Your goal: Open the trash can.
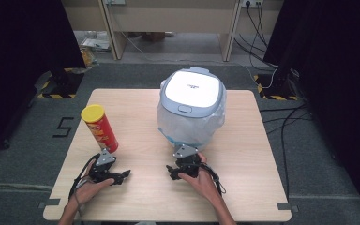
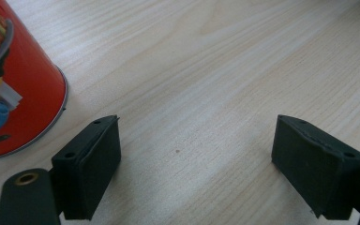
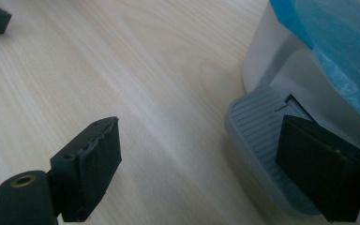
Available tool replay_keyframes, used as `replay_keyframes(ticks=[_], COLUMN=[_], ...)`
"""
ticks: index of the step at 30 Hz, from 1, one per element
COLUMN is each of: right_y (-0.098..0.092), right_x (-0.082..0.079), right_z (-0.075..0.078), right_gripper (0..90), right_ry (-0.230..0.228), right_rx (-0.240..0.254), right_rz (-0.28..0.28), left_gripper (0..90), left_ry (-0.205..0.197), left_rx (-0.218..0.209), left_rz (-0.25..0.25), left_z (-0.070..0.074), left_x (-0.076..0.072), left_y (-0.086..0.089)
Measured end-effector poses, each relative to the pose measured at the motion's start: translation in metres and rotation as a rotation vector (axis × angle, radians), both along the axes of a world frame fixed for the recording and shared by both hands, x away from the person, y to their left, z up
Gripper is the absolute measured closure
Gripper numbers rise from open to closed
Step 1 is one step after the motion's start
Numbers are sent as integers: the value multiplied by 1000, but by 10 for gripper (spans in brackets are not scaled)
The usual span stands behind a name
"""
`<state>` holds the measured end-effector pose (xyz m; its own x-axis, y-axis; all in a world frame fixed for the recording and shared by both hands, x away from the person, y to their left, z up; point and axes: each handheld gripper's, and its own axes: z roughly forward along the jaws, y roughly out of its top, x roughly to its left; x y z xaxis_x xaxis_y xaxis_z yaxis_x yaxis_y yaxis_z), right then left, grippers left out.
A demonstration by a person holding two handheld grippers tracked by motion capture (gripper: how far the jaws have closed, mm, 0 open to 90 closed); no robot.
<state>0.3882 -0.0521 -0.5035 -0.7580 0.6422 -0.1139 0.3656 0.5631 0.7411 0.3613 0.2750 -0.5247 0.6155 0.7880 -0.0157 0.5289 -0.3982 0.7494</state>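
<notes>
Our left gripper (image 1: 122,176) and right gripper (image 1: 171,169) rest wide open, holding nothing. The chips can (image 1: 100,127) stands just behind the left one: light, stiff, slick, so we'd grip its middle, beside the bin (image 1: 192,110).

This looks like a lab or a recording room set up for tests, not a home. A small light wooden table (image 1: 243,187) stands alone in the middle of the frame on grey carpet floor (image 1: 23,154). Black curtains (image 1: 23,42) hang at the far left and far right, closing off the space. Yellow and black hazard tape (image 1: 56,95) marks stand feet at the upper left and upper right. A black number 5 (image 1: 63,127) is taped on the floor at the left. Cables (image 1: 286,126) run across the floor at the right, up to a wall socket (image 1: 252,3) at the top. A plain wooden desk (image 1: 168,18) stands along the top of the frame.
</notes>
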Motion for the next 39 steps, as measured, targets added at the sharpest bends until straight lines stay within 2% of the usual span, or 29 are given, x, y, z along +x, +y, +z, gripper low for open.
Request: replay_keyframes(ticks=[1, 7, 14, 25, 27, 33, 39], right_y=[-6, -15, -24, -25, -23, -25, -22], right_x=[-2, -8, -13, -16, -17, -15, -13], right_z=[1, 1, 4, 3, 2, 0, -6], right_gripper=[145, 145, 145, 143, 141, 141, 125], right_ry=[15, 19, 56, 51, 42, 65, 79], right_rx=[11, 23, 43, 28, 4, 22, -3], right_rz=[7, 15, 11, 8, 4, 8, 15], left_gripper=[151, 151, 151, 151, 151, 151, 151], left_ry=[0, 1, 0, -3, -3, -2, -2], left_rx=[0, 0, 3, 5, 0, 2, -1], left_rz=[0, 2, 2, 3, 6, 4, 4], left_z=[0, 0, 0, 0, 0, 0, 0], left_x=[0, -1, -1, -1, -1, -1, -2], left_y=[0, 0, 0, 0, -1, 0, -1])
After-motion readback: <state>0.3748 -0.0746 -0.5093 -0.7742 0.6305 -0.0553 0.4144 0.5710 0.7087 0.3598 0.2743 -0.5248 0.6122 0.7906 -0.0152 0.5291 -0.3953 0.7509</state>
